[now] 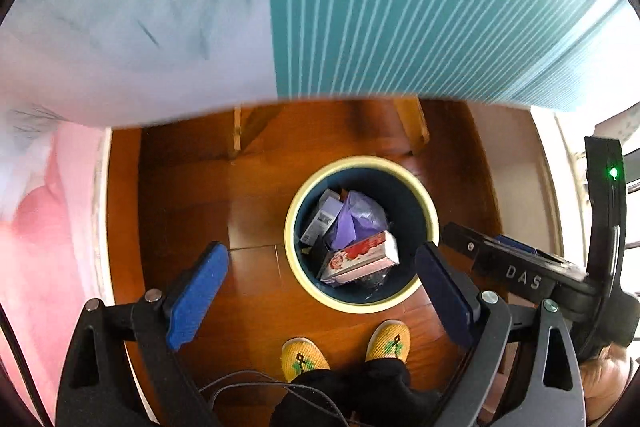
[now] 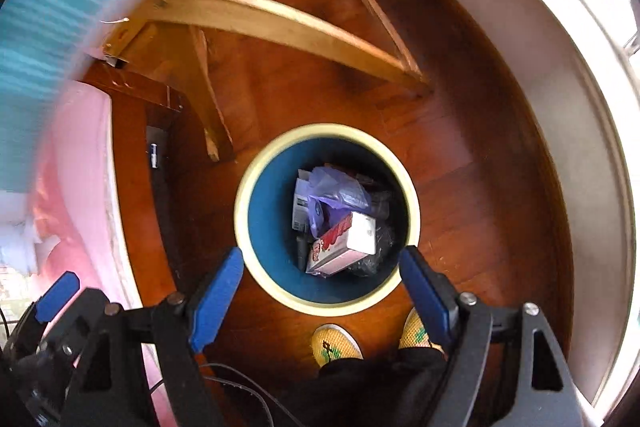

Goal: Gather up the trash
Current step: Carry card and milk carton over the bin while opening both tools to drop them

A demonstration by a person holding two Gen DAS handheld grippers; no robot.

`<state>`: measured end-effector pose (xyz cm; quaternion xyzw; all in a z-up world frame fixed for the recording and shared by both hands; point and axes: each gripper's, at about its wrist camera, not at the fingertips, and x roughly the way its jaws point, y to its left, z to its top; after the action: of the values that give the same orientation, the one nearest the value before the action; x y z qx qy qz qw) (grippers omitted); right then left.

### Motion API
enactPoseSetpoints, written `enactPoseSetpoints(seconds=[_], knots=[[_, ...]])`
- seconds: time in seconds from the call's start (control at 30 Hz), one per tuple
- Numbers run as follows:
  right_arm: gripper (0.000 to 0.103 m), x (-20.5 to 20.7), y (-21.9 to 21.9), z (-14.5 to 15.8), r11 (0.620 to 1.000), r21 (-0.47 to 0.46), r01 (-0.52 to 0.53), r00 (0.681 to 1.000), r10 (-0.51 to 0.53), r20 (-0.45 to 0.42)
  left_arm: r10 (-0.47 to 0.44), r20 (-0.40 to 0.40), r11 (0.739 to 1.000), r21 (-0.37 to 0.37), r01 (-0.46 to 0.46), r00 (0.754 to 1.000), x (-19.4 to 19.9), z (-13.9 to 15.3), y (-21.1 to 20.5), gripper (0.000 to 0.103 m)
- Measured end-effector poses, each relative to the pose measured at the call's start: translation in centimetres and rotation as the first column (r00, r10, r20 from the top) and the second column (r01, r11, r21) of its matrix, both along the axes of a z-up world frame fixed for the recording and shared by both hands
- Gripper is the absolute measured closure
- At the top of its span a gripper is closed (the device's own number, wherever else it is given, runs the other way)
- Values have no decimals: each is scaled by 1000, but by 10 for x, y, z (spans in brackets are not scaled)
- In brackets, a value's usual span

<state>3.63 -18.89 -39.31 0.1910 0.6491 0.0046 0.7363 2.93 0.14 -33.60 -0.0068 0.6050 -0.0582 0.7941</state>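
Both tongs — left [image 1: 322, 293], right [image 2: 322, 293] — gape wide, empty, above the bin [image 2: 256, 183]. Pink box [image 2: 344, 245], purple bag [image 2: 338, 193] lie inside — we reckon this drop done; further trash not visible.

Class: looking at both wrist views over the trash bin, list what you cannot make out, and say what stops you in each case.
- Bottom of the trash bin: both views, covered by the red-and-white carton and purple bag.
- Carton's print: too small, blurred.
- Person above the yellow slippers: cut off by the lower edge.
- Striped teal surface: right view, motion-blurred.
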Motion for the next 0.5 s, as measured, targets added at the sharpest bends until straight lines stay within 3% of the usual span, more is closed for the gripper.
enactPoseSetpoints(seconds=[0.2, 0.5], knots=[[22, -14, 0, 62, 1000, -20, -10, 996, 11, 84, -17, 60, 1000, -13, 18, 998, -7, 65, -2, 9], [22, -25, 4, 153, 999, -26, -26, 992, 29, 126, -13, 141, 1000, -17, 16, 990, -17, 161, 3, 9]])
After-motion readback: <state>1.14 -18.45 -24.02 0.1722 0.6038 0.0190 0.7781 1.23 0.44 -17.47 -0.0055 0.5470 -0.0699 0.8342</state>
